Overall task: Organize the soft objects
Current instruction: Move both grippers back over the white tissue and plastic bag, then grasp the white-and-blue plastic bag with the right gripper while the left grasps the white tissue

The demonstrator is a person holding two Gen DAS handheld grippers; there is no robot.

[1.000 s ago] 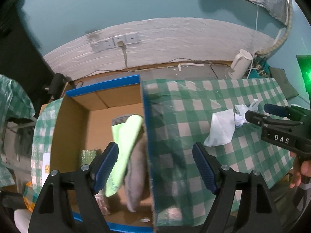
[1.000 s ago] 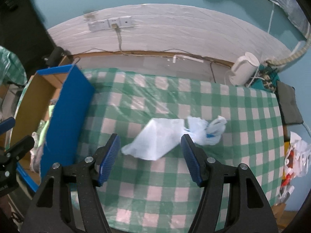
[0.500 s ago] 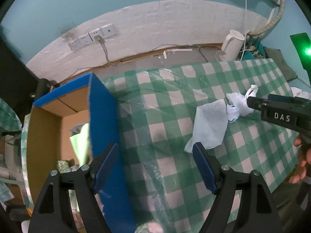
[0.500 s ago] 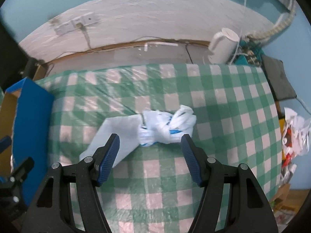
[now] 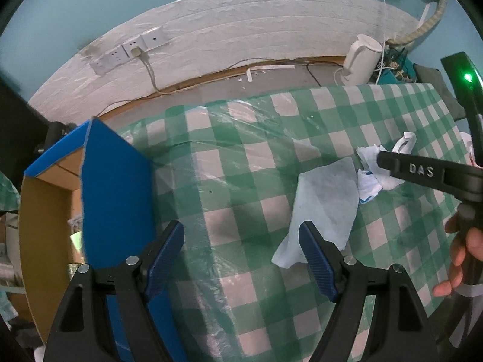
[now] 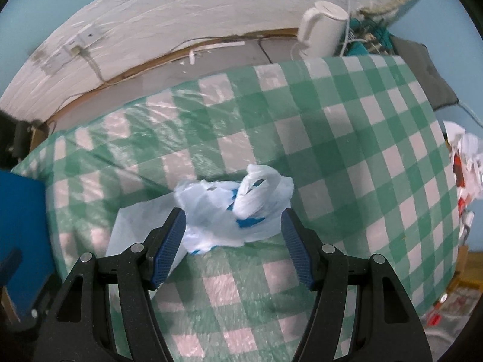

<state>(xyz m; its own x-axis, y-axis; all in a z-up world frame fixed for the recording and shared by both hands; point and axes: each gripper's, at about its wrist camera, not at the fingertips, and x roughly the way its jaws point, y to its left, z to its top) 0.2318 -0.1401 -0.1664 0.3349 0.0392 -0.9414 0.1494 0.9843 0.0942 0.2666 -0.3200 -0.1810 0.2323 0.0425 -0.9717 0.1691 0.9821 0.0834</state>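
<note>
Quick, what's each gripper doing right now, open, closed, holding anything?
Left gripper: open, holding nothing, over the tablecloth.
Right gripper: open, plastic bag between the jaws, not gripped.

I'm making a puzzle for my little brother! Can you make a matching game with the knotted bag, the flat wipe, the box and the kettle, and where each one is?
Things:
1. knotted plastic bag
2. flat pale-blue wipe
3. cardboard box
4. white kettle

Places:
A. at the table's left edge
B. beyond the table's far edge
C. between the right gripper's open fingers
D. spread on the checked cloth, left of the bag

Pairs: 1-C, 2-D, 3-A, 4-B
</note>
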